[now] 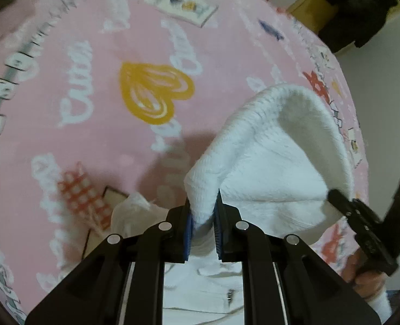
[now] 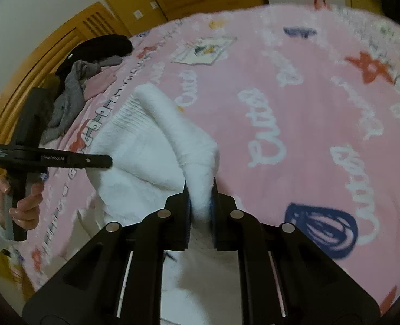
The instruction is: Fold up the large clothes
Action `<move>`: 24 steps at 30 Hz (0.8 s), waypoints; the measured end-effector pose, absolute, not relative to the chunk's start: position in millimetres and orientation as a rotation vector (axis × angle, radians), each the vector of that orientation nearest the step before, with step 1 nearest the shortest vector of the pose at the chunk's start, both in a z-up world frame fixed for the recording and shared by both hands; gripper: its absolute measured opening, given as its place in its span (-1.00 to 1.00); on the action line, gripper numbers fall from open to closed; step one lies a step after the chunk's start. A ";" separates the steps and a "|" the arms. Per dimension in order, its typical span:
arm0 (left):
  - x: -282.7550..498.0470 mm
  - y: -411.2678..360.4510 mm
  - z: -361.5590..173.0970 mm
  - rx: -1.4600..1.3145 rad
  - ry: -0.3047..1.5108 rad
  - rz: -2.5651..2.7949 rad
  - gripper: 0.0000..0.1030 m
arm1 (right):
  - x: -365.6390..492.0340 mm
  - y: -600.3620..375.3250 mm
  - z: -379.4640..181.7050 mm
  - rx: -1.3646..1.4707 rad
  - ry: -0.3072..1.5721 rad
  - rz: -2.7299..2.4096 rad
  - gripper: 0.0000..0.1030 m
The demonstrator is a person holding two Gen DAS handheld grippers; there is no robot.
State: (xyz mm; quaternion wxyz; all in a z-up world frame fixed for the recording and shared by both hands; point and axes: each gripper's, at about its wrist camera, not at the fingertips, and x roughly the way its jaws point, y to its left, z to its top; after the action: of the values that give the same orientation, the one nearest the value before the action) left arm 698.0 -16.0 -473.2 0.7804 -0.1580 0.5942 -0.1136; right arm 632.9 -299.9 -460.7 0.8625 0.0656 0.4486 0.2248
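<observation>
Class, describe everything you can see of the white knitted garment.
The white knitted garment looks thick, soft and ribbed. It is lifted off the pink printed blanket, its edge arching between two grips: the left gripper and right gripper each pinch a bunched fold. The rest hangs below them.

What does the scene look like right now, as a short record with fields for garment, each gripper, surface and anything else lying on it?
garment: white knit garment, lifted off the bed
left gripper: shut on the garment's edge
right gripper: shut on another part of the edge
surface: pink patterned blanket
other items: grey and dark clothes piled at the blanket's far edge
</observation>
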 end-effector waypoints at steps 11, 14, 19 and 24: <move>566.8 -12.4 -468.2 -0.398 1.132 -0.194 -0.76 | 511.8 -304.2 -465.8 0.170 0.799 0.460 -0.80; 538.4 -8.9 -471.4 -0.364 1.151 -0.186 -0.76 | 485.2 -305.5 -468.0 0.205 0.798 0.475 -0.80; 491.8 -12.1 -480.7 -0.257 1.163 -0.120 -0.73 | 449.4 -304.7 -484.2 0.259 0.818 0.486 -0.80; 458.6 -20.5 -503.9 -0.157 1.209 -0.036 -0.70 | 416.8 -301.7 -521.2 0.194 0.869 0.469 -0.80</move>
State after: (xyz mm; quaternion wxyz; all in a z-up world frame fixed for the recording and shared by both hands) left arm 458.6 -20.5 -503.9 0.8199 -0.0735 0.5675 -0.0167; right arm 416.8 -301.7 -521.2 0.8761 0.0930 0.4163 0.2247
